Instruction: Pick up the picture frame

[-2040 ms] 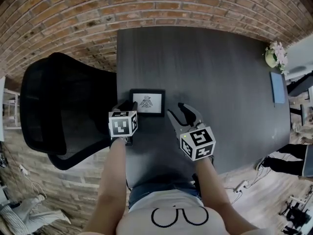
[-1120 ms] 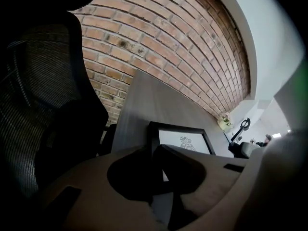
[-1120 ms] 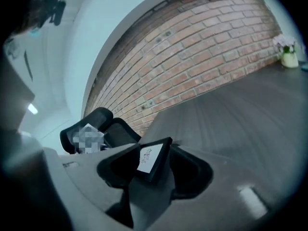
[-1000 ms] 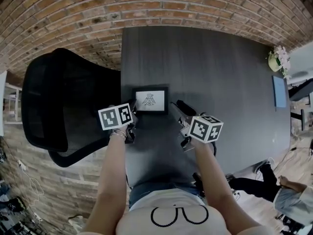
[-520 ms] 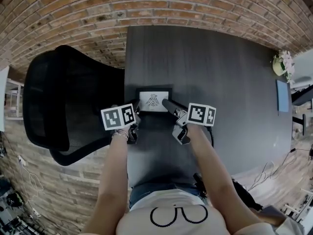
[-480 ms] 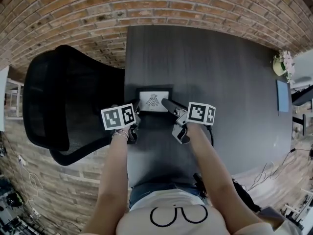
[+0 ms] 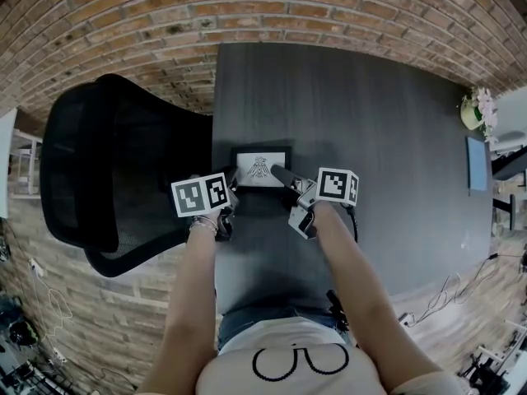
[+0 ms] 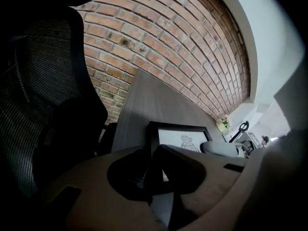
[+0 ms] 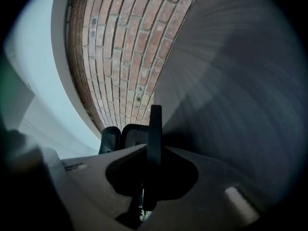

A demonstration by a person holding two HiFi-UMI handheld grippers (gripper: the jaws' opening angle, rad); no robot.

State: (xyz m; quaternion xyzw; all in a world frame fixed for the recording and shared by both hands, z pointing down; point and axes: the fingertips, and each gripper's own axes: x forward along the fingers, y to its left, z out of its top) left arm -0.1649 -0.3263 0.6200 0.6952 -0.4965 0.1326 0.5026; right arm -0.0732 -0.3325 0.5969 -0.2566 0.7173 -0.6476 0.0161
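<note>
A person stands at the near edge of a long dark grey wood-grain table (image 7: 370,122) set against a red brick wall. A black mesh office chair (image 7: 107,171) is pushed up at the table's left side. The left gripper (image 8: 155,152) has its jaws drawn narrow and clamped on the left edge of a small black-rimmed picture frame holding a white print with a dark emblem (image 7: 262,168). The frame is on the near-left part of the table, just in front of the person. On its other side, the right gripper (image 9: 154,150) has just been closing its jaws, and its own view shows them pinching the frame's thin dark edge, seen end-on. The grasp looks made from both sides, so what seems left is the lift itself. Whether the frame's lower edge rests on the table or has cleared it cannot be told. In the head view the marker cubes and gripper bodies crowd that edge, and each gripper view cuts it off behind its own jaws. At the far right, a small pot of pale flowers (image 7: 473,109) is too tiny to make out further.
</note>
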